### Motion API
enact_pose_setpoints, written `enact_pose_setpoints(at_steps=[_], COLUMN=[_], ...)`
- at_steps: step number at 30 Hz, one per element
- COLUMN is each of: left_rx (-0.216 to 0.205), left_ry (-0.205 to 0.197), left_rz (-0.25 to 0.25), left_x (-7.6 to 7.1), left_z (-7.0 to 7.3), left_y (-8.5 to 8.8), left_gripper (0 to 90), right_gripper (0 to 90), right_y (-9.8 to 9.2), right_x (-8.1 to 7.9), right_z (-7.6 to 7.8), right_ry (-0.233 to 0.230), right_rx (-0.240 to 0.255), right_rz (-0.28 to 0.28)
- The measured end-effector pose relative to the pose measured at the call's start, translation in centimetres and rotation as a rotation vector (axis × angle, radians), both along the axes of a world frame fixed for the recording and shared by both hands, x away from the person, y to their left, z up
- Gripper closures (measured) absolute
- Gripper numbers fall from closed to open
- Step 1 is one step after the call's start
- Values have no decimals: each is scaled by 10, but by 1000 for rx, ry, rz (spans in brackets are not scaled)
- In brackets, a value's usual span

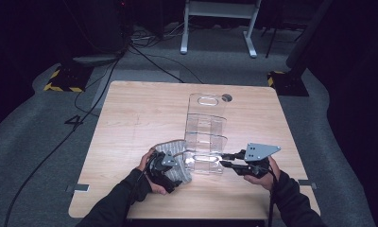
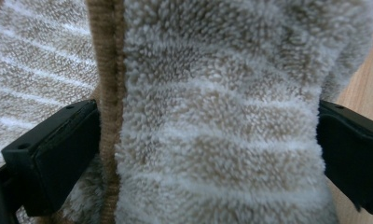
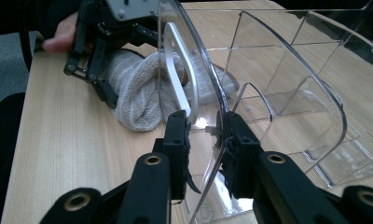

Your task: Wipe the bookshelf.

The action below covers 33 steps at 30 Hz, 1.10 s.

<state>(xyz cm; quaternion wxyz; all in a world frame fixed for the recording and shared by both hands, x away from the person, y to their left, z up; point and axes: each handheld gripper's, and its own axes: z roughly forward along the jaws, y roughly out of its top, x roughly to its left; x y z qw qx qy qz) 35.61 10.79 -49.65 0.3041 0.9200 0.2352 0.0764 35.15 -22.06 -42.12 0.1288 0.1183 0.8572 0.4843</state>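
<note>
Dark room, wooden tabletop (image 1: 130, 113) | right gripper (image 3: 205, 135) clamps clear compartment organizer (image 1: 205, 135) end wall, steadying it | left gripper (image 1: 170, 165) wide open around fluffy striped sock (image 2: 212, 116), pads clear, presumably for loading.

Towel (image 2: 222, 140) cut off by left gripper view's edges; left tongs' (image 1: 170, 171) tips hidden in high view.

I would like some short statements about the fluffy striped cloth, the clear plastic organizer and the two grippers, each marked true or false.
1. The right gripper clamps the end wall of the clear plastic compartment organizer. True.
2. The organizer holds several items. False: its compartments look empty.
3. The left gripper has the fluffy beige cloth with white stripes between its jaws. True.
4. The cloth lies inside the organizer. False: it lies on the wooden table, beside the organizer.
5. The organizer is opaque black. False: it is transparent.
</note>
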Motion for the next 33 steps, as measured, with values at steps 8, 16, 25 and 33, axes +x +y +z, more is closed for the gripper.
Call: enact_pose_setpoints(at_steps=[8,16,25,33], left_rx=[-11,-41,-151,-271], left_ry=[-2,-51,-66,-149], left_rz=[8,26,42,-13], left_x=[1,-2,-17,-37], left_z=[7,8,23,51], left_y=[10,25,41,29], left_gripper=[245,653,676,690], right_gripper=[745,832,754,840], right_y=[4,10,17,23], right_x=[-5,-6,-7,-7], right_z=[0,-1,-3,-4], right_ry=[-2,-14,-4,24], right_rx=[-6,0,6,23], right_rz=[1,-16,-44,-1])
